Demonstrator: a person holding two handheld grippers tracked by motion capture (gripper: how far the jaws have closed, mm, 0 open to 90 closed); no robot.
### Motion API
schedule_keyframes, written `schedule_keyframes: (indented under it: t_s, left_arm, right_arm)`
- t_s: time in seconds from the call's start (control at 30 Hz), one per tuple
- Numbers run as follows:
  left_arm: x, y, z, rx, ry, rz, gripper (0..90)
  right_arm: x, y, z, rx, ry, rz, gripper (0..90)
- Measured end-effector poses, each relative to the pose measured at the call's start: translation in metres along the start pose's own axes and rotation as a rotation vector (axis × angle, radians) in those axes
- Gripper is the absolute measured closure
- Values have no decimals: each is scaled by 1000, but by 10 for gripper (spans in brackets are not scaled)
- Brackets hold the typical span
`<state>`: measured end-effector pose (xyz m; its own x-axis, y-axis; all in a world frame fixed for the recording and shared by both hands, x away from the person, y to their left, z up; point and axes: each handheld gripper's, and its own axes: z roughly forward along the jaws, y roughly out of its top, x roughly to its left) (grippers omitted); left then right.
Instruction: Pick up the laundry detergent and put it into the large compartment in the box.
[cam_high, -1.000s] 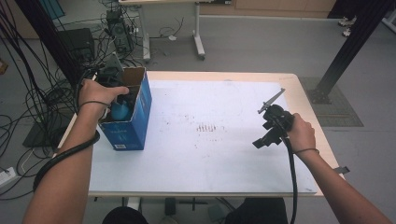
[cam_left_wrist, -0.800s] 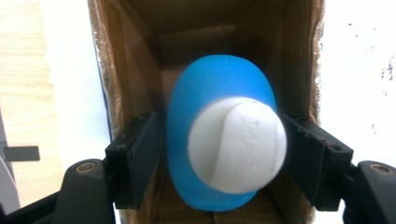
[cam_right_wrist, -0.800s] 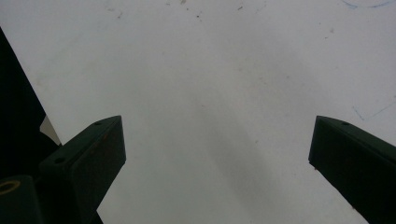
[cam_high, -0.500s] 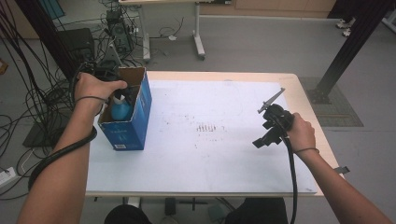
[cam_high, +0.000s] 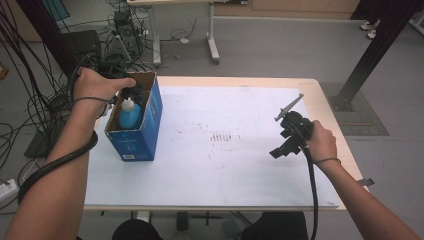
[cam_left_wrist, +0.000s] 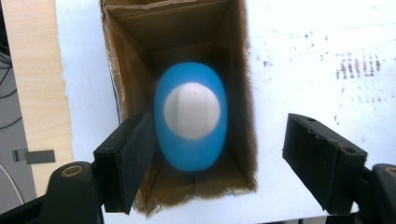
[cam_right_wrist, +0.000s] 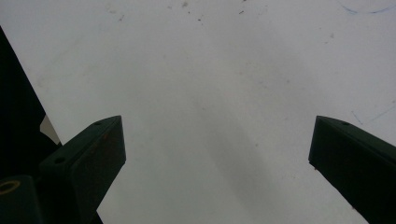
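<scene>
Blue plastic bottle with white cap (cam_left_wrist: 190, 122): upright in open blue cardboard box (cam_high: 150, 127) | left gripper (cam_left_wrist: 219, 154): above bottle; jaws just opening, clear of it | right gripper (cam_right_wrist: 217, 154): over white bench (cam_high: 225, 165); jaws apart, empty

Evenly lit from overhead, bright on the white counter (cam_high: 210, 165) with only soft, faint shadows and no harsh glare. Sharp in the high view, yet blurred up close on the blue bottle (cam_left_wrist: 190, 116) inside the box (cam_left_wrist: 126, 70); dim, slightly soft in the right gripper view.
</scene>
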<state>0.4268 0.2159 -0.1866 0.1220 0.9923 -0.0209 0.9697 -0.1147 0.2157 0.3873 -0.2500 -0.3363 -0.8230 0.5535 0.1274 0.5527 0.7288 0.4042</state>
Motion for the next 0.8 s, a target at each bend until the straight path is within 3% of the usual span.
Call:
schedule_keyframes:
  t_s: [0.33, 0.57, 0.8]
  left_arm:
    - [-15, -4, -32, -33, 2, 33, 171]
    - [-24, -6, -43, -32, 4, 45, 94]
    - [-28, -6, -53, -37, 1, 53, 74]
  right_arm:
    - [0, 2, -4, -13, -7, -1, 38]
    - [-4, 3, -6, -16, -11, 6, 39]
    - [-6, 3, -5, -10, -15, 9, 39]
